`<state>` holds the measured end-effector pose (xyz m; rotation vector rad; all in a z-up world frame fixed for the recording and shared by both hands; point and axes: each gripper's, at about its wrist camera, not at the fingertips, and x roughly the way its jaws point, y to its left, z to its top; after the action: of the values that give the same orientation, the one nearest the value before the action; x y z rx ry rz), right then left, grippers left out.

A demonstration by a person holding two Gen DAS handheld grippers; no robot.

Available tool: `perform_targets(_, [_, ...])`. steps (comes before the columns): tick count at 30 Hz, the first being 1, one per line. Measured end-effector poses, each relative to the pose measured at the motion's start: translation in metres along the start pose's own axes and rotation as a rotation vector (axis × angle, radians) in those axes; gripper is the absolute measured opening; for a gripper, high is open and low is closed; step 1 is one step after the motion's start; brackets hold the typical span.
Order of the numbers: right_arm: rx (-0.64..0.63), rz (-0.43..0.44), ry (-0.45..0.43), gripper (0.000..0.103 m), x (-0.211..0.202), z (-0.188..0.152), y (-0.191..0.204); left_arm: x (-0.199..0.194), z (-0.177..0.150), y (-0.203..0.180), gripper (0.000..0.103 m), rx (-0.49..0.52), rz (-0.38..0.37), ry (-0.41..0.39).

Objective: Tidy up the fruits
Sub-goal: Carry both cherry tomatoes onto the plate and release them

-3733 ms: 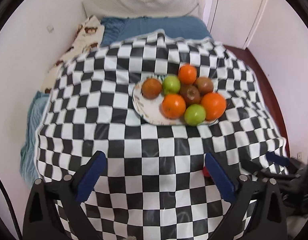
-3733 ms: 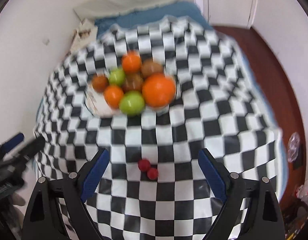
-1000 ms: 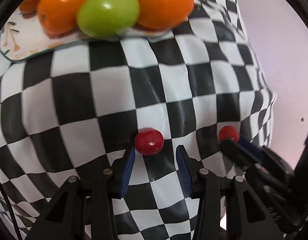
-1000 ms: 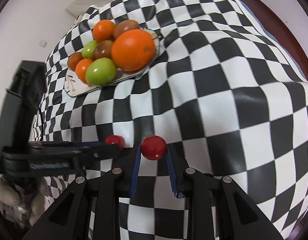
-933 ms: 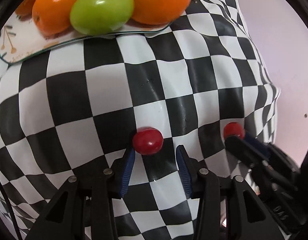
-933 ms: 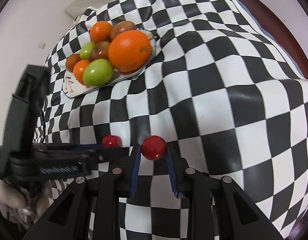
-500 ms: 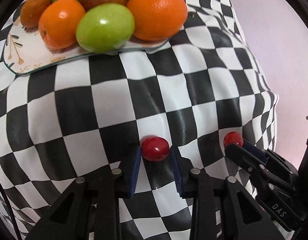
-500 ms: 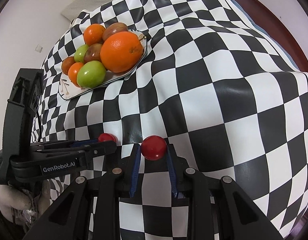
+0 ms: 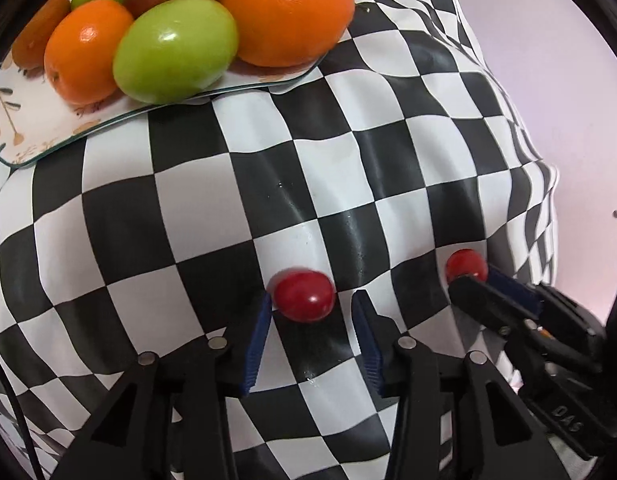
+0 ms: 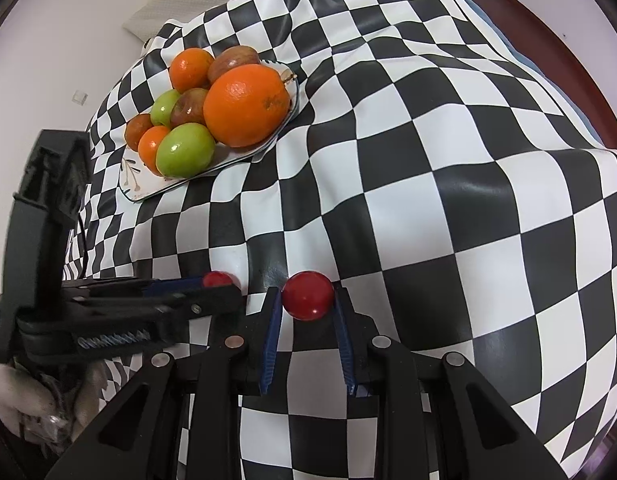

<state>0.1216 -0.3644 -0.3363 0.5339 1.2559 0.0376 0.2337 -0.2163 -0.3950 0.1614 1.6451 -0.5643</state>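
Left tool [image 9: 311, 312]: partly spread; its left pad touches a small red fruit [image 9: 303, 296], its right pad stands just apart, so the grip is not yet firm.
Right tool [image 10: 307, 307]: clenched on the second red fruit [image 10: 308, 295], both blue pads against its sides.
Place of the fruits: both red fruits are low over the checkered cloth [image 10: 448, 184], near each other, at the near edge of the surface.
Plate [image 10: 137, 178]: it lies farther ahead and to the left of both tools, well apart, already piled with oranges and apples.
Key relation: the left tool is the nearer one to the plate.
Judgement: the next move probably carries each red fruit forward and left to the plate; the pile leaves free room mostly on its near left part.
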Motion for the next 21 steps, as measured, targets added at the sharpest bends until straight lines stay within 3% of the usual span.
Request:
perform_targets(2, [0.004,-0.002,0.001,0.028,0.0,-0.001,-0.003,0.002,-0.001,-0.004,0.037,0.011,0.009,-0.019])
perform_targets(3, [0.007,-0.004,-0.001,0.028,0.0,-0.001,-0.004,0.002,-0.003,-0.007,0.027,0.015,0.014,-0.028])
perform_targets(9, [0.032,-0.003,-0.01,0.028,-0.002,-0.003,-0.012,0.0,-0.006,-0.011,0.025,0.029,0.015,-0.055])
perform_targets(21, [0.024,0.072,-0.037,0.028,-0.013,0.003,0.006,-0.094,-0.019,0.037,0.025,-0.051,-0.044,-0.17])
